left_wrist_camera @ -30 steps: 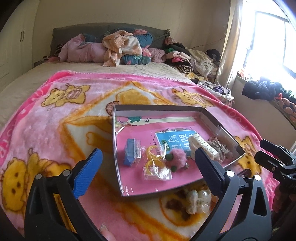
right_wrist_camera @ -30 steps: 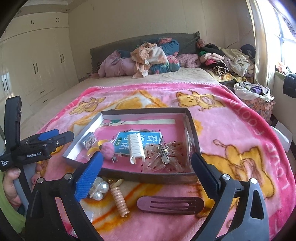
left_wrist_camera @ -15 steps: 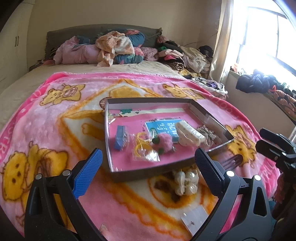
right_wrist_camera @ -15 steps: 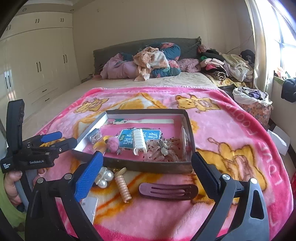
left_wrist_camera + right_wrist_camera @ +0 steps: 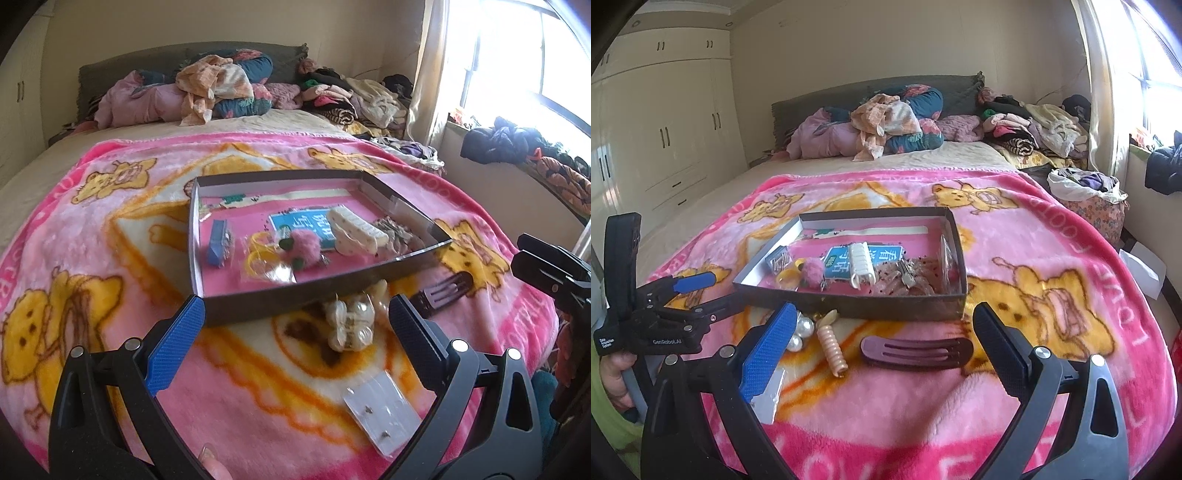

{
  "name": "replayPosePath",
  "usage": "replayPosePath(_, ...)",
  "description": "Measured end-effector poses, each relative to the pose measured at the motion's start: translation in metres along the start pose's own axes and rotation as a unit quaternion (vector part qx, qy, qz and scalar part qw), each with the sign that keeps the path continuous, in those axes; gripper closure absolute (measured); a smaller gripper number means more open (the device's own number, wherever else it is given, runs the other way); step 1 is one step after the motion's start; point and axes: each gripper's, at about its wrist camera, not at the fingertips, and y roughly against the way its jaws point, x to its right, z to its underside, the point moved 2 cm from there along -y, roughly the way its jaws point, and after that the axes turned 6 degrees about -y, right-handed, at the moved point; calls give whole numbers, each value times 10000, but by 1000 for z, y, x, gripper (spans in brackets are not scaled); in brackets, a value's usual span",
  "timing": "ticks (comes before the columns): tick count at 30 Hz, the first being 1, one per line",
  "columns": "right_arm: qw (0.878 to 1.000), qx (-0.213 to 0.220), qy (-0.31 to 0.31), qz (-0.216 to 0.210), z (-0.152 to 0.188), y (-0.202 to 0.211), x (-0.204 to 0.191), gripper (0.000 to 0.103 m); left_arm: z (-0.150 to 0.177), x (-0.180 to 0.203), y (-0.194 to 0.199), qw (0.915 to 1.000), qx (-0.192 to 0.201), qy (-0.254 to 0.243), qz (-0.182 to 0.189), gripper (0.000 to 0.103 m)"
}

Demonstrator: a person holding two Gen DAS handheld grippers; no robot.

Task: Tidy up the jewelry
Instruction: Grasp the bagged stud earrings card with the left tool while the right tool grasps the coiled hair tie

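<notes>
A shallow dark box (image 5: 295,295) (image 5: 849,308) with a pink floor sits on the pink blanket. It holds a cream claw clip (image 5: 354,230) (image 5: 860,264), a pink pompom (image 5: 308,247), a blue item and bagged pieces. In front of it lie a pearl hair clip (image 5: 349,325) (image 5: 801,330), a peach spiral clip (image 5: 831,347), a dark maroon barrette (image 5: 916,352) (image 5: 443,293) and an earring card (image 5: 380,410). My left gripper (image 5: 295,328) is open and empty, above the blanket before the box. My right gripper (image 5: 886,332) is open and empty, near the barrette.
The blanket (image 5: 1034,295) covers a bed. Piled clothes and pillows (image 5: 886,122) lie at the headboard. White wardrobes (image 5: 665,140) stand at left. A window and a clothes-covered sill (image 5: 517,147) are at right.
Both grippers have drawn back and away from the box, so the loose clips and the earring card on the blanket come into view. Both stay open.
</notes>
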Motion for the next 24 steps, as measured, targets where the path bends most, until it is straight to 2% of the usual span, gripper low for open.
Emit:
replayPosePath(12,9998,-175,-2,47,16,4,9,9,31,20,-9,9986,-452,-45,253,12)
replayPosePath(18,9988,-478,-23,-70,27,-3,11,10,43,33,-12,9967,-658,-146,444,12)
replayPosePath(22,9974,-703,48,-168,33,-12,8,24,52,43,-14,9945,-812,-209,624,12)
replayPosePath(24,9964,-809,61,-231,36,-16,8,27,55,46,-15,9938,-856,-248,668,12)
